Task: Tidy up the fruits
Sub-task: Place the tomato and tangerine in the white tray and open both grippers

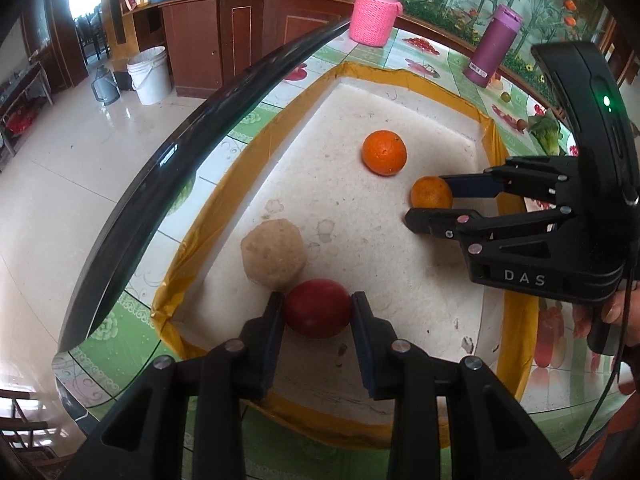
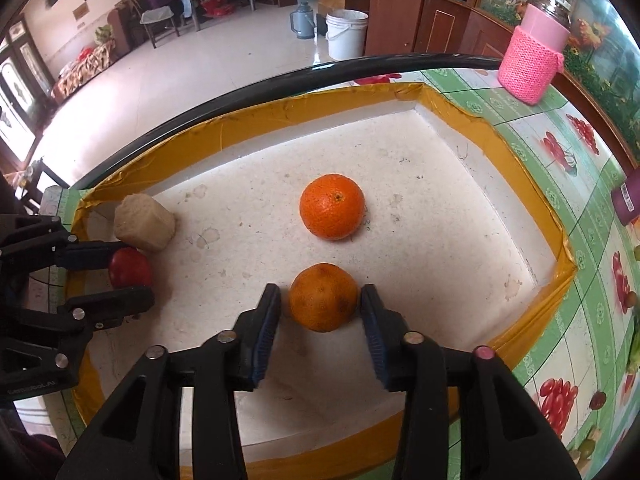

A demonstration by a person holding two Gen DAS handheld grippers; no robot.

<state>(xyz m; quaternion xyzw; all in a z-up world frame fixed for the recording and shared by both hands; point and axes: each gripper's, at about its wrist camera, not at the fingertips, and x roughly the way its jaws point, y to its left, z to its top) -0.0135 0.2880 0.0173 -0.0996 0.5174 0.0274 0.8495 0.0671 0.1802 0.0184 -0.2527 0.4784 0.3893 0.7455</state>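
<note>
A white foam tray (image 1: pixel 400 100) with a yellow taped rim holds the fruit. My left gripper (image 1: pixel 318 298) is shut on a red apple (image 1: pixel 318 314) at the tray's near edge, both pads pressing its sides. Touching the apple is a beige lumpy fruit (image 1: pixel 274 254). My right gripper (image 2: pixel 321 292) stands open around a dull small orange (image 2: pixel 323 298) that rests on the tray floor, with a thin gap at each pad. A brighter orange (image 2: pixel 332 207) lies just beyond it. The left wrist view shows the right gripper (image 1: pixel 426 198) at the right, astride the small orange (image 1: pixel 431 193).
A jar in a pink knitted sleeve (image 1: pixel 374 12) and a purple bottle (image 1: pixel 494 46) stand on the fruit-patterned tablecloth behind the tray. The table's black glass edge (image 1: pixel 160 160) curves close along the tray's left side. A hand (image 1: pixel 612 312) grips the right tool.
</note>
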